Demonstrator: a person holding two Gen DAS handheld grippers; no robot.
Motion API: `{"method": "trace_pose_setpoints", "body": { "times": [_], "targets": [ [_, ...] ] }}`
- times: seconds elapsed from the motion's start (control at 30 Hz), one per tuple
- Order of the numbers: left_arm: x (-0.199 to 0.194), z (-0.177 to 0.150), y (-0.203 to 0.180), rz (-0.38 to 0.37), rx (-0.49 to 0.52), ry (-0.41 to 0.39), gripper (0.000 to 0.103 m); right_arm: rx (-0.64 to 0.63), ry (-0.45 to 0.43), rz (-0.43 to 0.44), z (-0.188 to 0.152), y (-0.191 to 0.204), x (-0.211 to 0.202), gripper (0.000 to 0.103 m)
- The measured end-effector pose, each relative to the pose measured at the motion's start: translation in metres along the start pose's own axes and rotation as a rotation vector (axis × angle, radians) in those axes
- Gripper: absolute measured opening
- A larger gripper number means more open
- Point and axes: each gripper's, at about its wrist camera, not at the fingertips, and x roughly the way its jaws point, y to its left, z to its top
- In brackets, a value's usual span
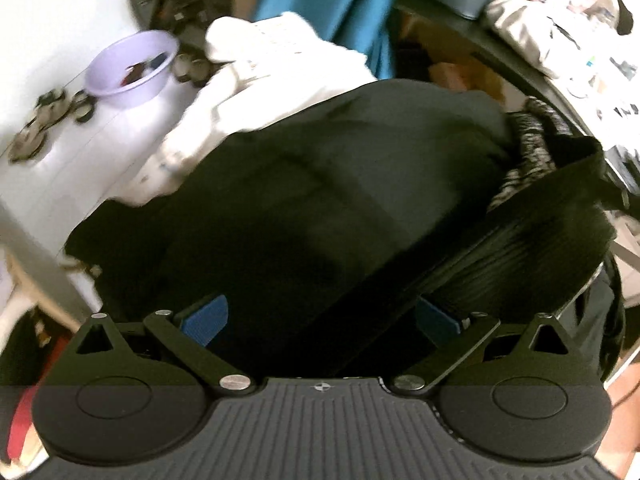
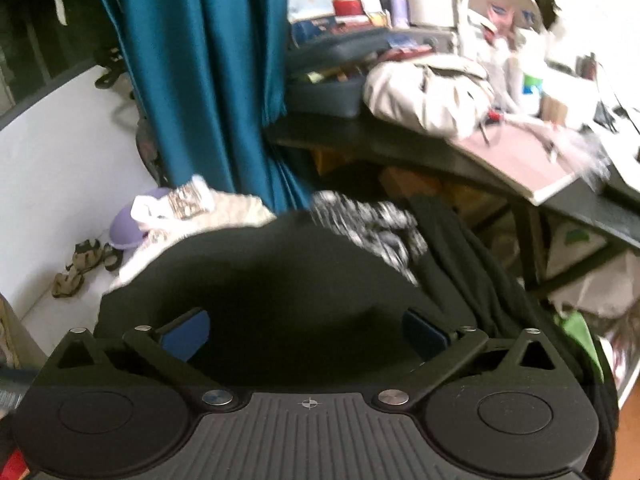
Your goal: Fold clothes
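The left gripper (image 1: 320, 316) has its two blue-padded fingers (image 1: 206, 318) spread wide, with a black garment (image 1: 320, 184) filling the space between them; whether the pads actually press the cloth cannot be told. A ribbed black band (image 1: 532, 232), perhaps a waistband, crosses from the near middle up to the right, over the right finger. The black garment lies on top of a pile of clothes: a white garment (image 1: 264, 68) sticks out from under it on the far left, and a black-and-white speckled garment (image 1: 528, 148) shows at its right edge. Far left, on the pale floor (image 1: 52, 24), stands a lilac plastic bowl (image 1: 130, 68) holding a few small dark and red items too blurred to name, with sandals (image 1: 52, 112) lying just beside it. The right gripper (image 2: 308, 334) is likewise wide open, its fingers (image 2: 186, 336) flanking the near part of the same black garment (image 2: 280, 272), with no clear grasp visible. Beyond it hangs a teal curtain (image 2: 208, 72). To the far right, a dark table (image 2: 400, 148) carries a dark blue tray (image 2: 324, 96) filled with small mixed items, a crumpled beige bag (image 2: 428, 96) and assorted clutter.
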Motion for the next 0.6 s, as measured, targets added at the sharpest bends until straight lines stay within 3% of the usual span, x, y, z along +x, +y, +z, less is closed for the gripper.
{"method": "trace_pose_setpoints", "body": {
  "times": [0.07,0.1,0.13,0.23,0.3,0.4,0.6],
  "targets": [
    [-0.003,-0.005,0.004,0.031,0.024,0.001,0.102,-0.005,-0.003,-0.027,0.006,0.0,0.014,0.1],
    [-0.005,-0.007,0.004,0.046,0.044,0.002,0.102,0.001,0.009,-0.039,0.007,-0.004,0.022,0.072],
    [-0.006,-0.007,0.003,0.059,0.066,-0.002,0.102,0.011,0.025,-0.048,0.006,-0.009,0.03,0.036],
    [-0.009,-0.004,-0.007,0.073,0.125,-0.037,0.102,0.212,0.051,-0.01,-0.002,-0.043,0.027,0.014],
    [-0.008,0.001,-0.014,0.04,0.108,-0.048,0.102,0.312,0.028,-0.019,-0.011,-0.064,0.012,0.009],
    [-0.003,0.001,-0.022,-0.01,0.091,-0.036,0.102,0.36,-0.008,-0.121,-0.029,-0.09,-0.014,0.008],
    [0.006,-0.012,-0.053,-0.044,0.208,-0.008,0.102,0.6,0.005,-0.32,-0.079,-0.162,-0.053,0.008]
  ]
}}
